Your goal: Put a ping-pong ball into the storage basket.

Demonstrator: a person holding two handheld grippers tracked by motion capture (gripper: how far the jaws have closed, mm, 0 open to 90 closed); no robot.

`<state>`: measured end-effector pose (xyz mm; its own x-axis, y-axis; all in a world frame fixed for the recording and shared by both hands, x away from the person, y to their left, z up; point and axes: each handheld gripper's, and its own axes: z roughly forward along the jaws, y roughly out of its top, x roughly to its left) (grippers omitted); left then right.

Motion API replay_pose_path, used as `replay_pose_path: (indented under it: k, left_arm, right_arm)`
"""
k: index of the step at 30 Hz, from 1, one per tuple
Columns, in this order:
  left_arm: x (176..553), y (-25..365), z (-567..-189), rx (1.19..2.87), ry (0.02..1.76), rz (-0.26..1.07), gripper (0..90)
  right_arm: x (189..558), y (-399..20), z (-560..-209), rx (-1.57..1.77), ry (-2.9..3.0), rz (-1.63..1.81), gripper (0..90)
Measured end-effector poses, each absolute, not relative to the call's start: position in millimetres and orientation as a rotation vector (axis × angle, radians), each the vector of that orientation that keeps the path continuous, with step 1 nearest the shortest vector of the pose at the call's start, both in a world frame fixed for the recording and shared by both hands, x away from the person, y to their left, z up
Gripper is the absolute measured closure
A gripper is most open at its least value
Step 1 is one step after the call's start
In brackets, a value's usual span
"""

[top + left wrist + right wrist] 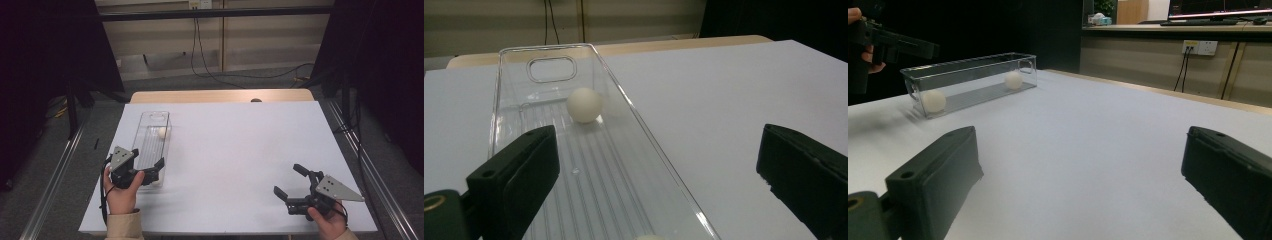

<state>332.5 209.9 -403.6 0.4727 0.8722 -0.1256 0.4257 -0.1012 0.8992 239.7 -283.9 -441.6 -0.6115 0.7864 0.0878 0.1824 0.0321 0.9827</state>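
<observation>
Both hands enter at the near edge of the white table (pixel 240 150), each holding a black two-jaw gripper. Landmark for all positions: the clear plastic bin (pixel 152 145), a long, narrow, straight-walled tray lying lengthwise toward the far edge on the left part of the table.

Left gripper (pixel 150 172): positioned at the near end of the bin. Jaws are spread wide and hold nothing. In the left gripper view one jaw stands over the ribbed bin floor near the left wall, while the other stands outside the bin's right wall, above bare table surface.

Right gripper (pixel 292 182): well apart from the bin, to its right, near the near right corner of the table. Jaws are wide apart and empty, with bare table surface between them.

Contents of the bin: one white ball (pixel 584 105) rests toward the far end, near the right wall, on the ribbed floor. A second white ball (pixel 934 100) lies at the near end, beneath the left gripper. Both are smooth, matte and round. The far end wall carries an oblong handle cut-out (pixel 551 68).

Open room: the surface to the right of the bin is flat, uniform and unobstructed out to the right edge. A tan wooden strip (pixel 220 95) borders the far edge beyond the bin.
</observation>
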Motion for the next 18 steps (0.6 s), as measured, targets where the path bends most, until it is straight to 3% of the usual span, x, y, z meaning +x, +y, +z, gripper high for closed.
replay_pose_path:
  k: [18]
  left_arm:
    - [323.9,208.4,-409.6,1.714,1.085,0.577,3.5]
  right_arm:
    - [239.8,-285.3,-441.4,0.978,1.823,1.614,1.9]
